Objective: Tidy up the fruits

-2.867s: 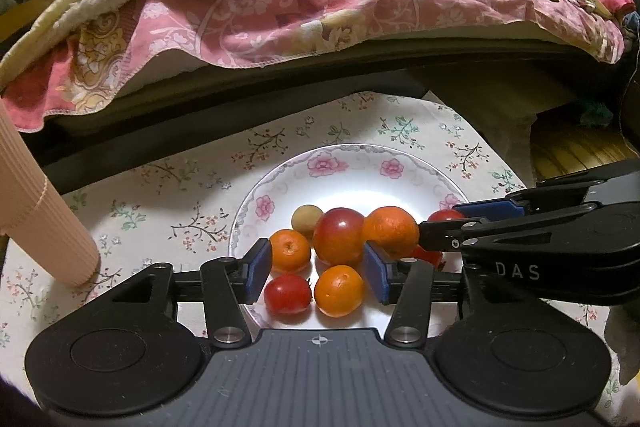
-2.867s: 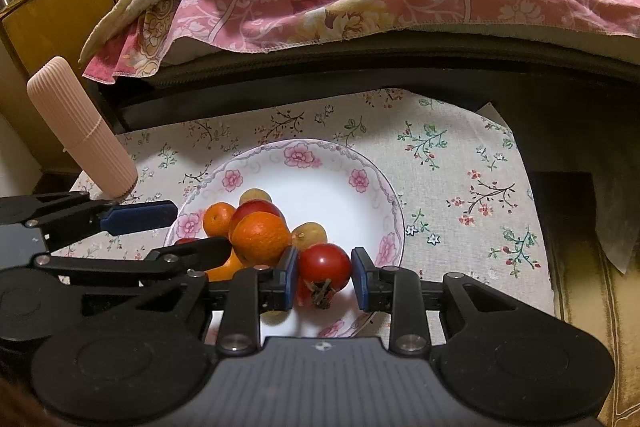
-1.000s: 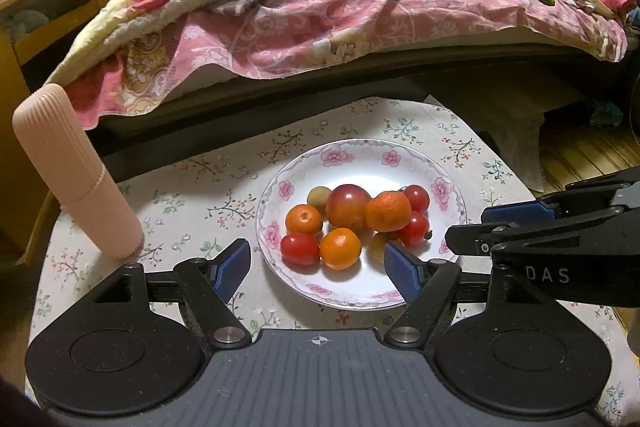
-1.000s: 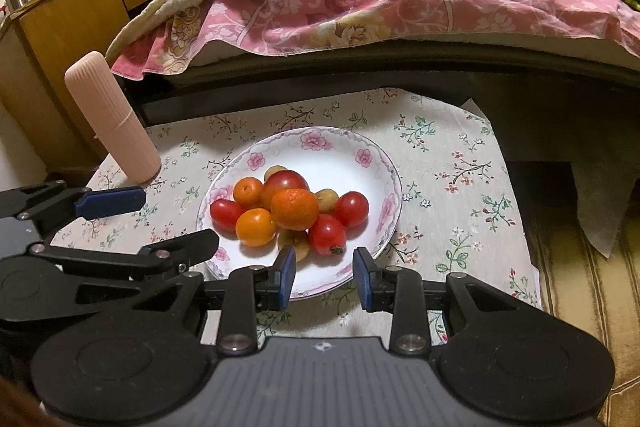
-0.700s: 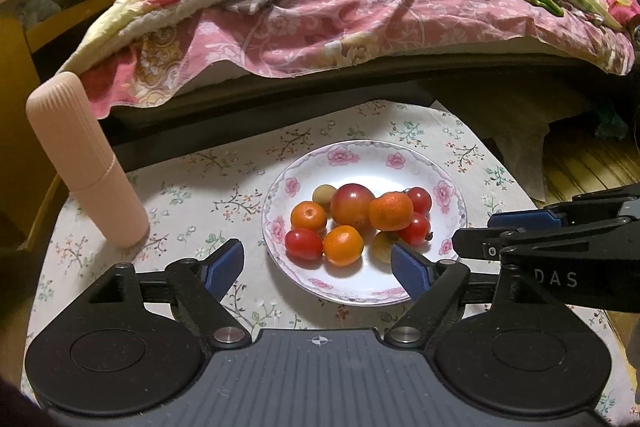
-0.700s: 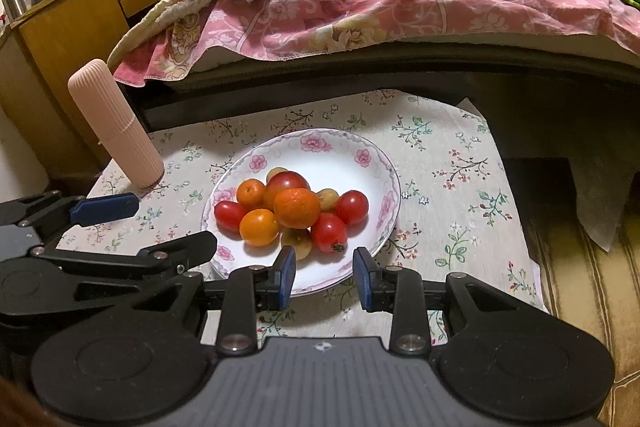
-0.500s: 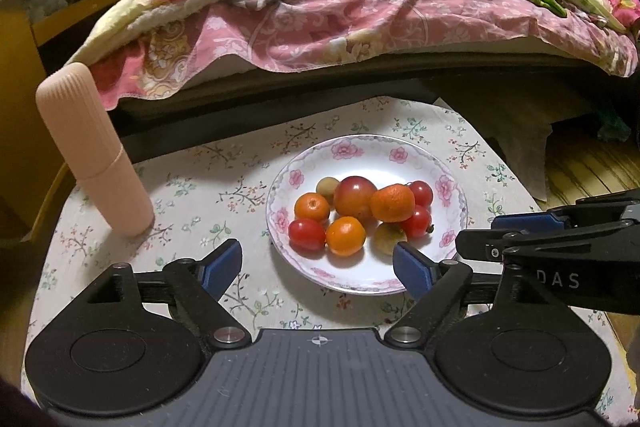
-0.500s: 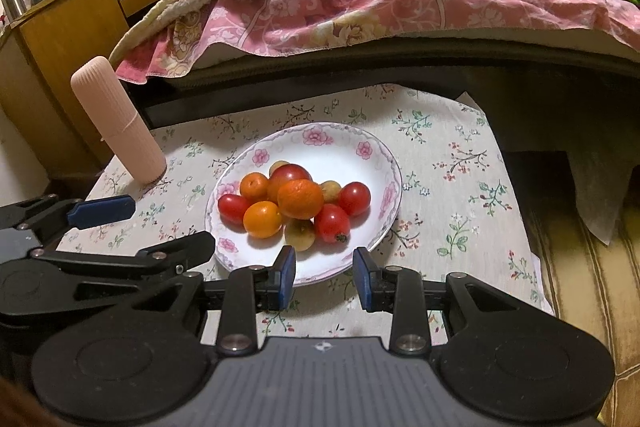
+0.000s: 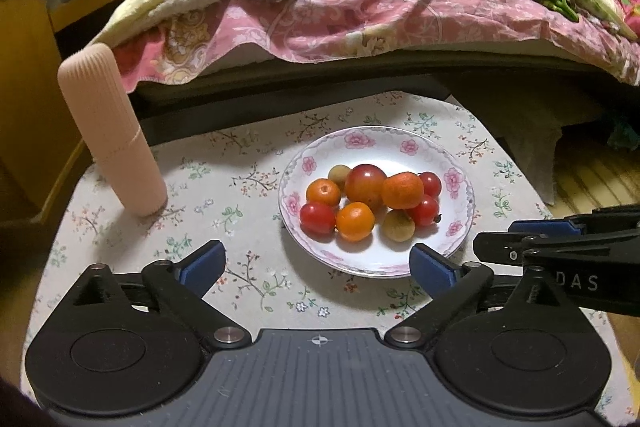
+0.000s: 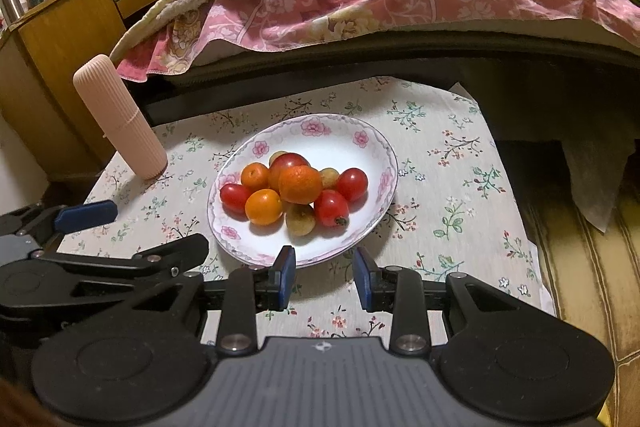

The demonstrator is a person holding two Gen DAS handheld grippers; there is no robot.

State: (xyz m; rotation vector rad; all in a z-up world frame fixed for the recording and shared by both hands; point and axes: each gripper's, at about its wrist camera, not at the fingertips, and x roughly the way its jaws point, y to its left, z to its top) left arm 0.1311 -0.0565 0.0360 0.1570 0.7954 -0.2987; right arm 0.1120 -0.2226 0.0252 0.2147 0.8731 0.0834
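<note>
Fingers of both the left gripper (image 9: pixel 316 265) and right gripper (image 10: pixel 325 277) stand released and empty, all fruits (image 10: pixel 294 189) heaped on the white floral-rimmed plate (image 10: pixel 372 147); task judged essentially complete.

Both our tools held level, side by side, jaws parted and empty

Our left tool (image 9: pixel 316 265) has its blue-padded fingers spread wide apart, nothing between them. Our right tool (image 10: pixel 325 275) keeps a narrower gap, also gripping nothing. Each shows at the edge of the other's view, close alongside.
</note>
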